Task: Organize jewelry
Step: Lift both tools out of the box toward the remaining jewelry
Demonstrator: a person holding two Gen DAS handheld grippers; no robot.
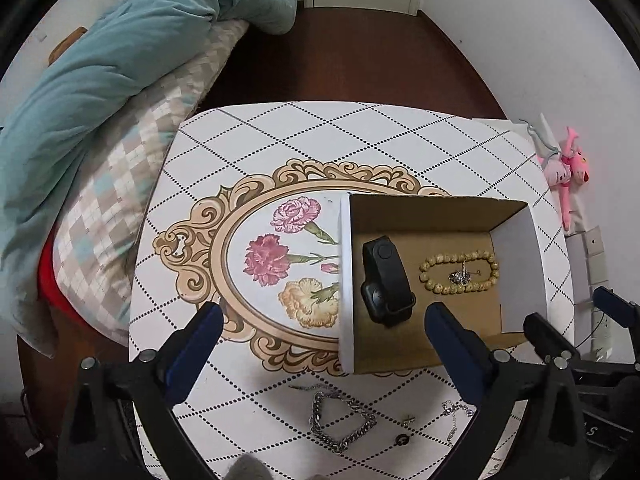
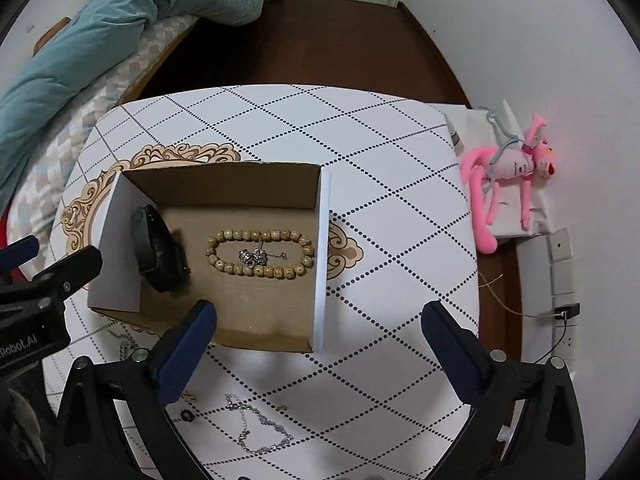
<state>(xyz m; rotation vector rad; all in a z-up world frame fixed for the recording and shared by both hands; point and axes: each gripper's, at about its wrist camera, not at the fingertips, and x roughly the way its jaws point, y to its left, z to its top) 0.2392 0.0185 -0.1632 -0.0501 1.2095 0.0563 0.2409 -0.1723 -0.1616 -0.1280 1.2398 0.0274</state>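
On the white diamond-patterned table [image 2: 360,140] sits an open brown cardboard box [image 2: 240,184] holding a black smartwatch [image 1: 386,280] and a tan wooden-bead bracelet [image 2: 259,253]. Both grippers — left [image 1: 324,336], right [image 2: 316,334] — hover spread and empty above a thick silver chain [image 1: 340,424] and a thin silver chain [image 2: 260,424].

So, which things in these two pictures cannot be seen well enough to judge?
- Small silver trinket inside the wooden bead bracelet: too small to identify, both views.
- Thick silver chain: near end blurred at the left view's edge.
- Black smartwatch: partly hidden by the cardboard box flap, right view.
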